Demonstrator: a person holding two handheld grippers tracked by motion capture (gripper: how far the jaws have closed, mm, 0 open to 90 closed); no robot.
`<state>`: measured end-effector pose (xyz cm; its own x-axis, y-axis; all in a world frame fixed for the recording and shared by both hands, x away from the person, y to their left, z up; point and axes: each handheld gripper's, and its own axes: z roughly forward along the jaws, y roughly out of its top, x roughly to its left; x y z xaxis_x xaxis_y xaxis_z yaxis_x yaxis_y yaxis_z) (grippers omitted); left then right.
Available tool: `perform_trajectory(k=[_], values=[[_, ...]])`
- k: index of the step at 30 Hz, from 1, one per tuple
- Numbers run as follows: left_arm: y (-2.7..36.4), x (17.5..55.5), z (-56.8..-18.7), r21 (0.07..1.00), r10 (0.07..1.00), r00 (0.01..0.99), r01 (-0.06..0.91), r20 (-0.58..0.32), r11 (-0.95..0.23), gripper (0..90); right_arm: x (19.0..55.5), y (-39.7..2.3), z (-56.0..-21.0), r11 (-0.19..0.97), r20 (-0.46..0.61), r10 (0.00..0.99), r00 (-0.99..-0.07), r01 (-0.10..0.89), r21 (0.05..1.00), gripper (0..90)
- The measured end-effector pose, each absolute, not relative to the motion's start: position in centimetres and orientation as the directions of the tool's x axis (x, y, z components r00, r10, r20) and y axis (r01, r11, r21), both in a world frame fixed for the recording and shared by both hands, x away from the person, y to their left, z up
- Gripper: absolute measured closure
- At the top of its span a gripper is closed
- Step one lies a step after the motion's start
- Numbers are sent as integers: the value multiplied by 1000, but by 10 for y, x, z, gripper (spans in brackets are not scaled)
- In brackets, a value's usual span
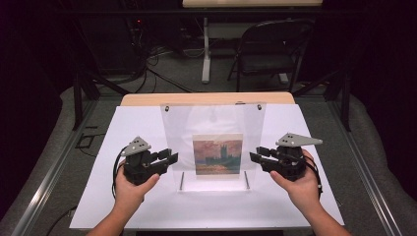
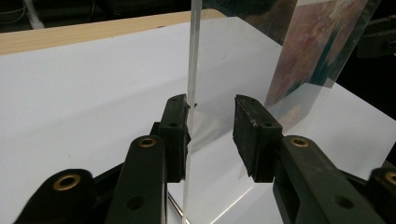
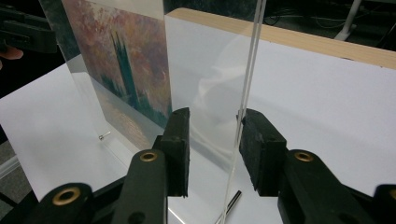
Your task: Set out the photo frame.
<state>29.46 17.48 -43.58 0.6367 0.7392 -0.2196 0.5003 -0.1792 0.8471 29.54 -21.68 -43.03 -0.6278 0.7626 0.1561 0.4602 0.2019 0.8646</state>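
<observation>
A clear upright acrylic panel (image 1: 213, 142), with a small painted picture of dark towers against an orange and pink sky (image 1: 217, 155) set in its lower middle, stands in the centre of the white sheet (image 1: 98, 196) that covers the table. Two small dark fasteners sit at its top corners, and two thin metal pins lie at its foot.

At the panel's left edge, the left gripper (image 1: 167, 158), black with a grey three-cornered plate on top, is held in the person's left hand (image 1: 129, 189). In the left gripper view its jaws stand apart on either side of the panel's edge: the left pad (image 2: 175, 135) lies against the acrylic, while the right pad (image 2: 252, 135) stays clear of it, with an open gap between.

At the panel's right edge, the right gripper (image 1: 255, 157), of the same build, is held in the person's right hand (image 1: 302, 184). In the right gripper view its jaws are likewise apart and straddle the edge: the right pad (image 3: 259, 149) sits just beside the acrylic, and the left pad (image 3: 177, 149) is apart from it. Neither gripper is clamped on the panel.

Beyond the table, a dark folding chair (image 1: 270, 49) stands on the grey floor.
</observation>
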Motion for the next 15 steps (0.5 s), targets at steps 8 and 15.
perform_trajectory(k=[8,15], values=[[174,295,-435,841,737,637,509,-224,-184,628,295,-215,-430,209,151,761,-631,459,863,596],[173,293,-434,837,736,635,517,-232,-182,588,295,-213,-430,212,153,756,-637,459,863,533]])
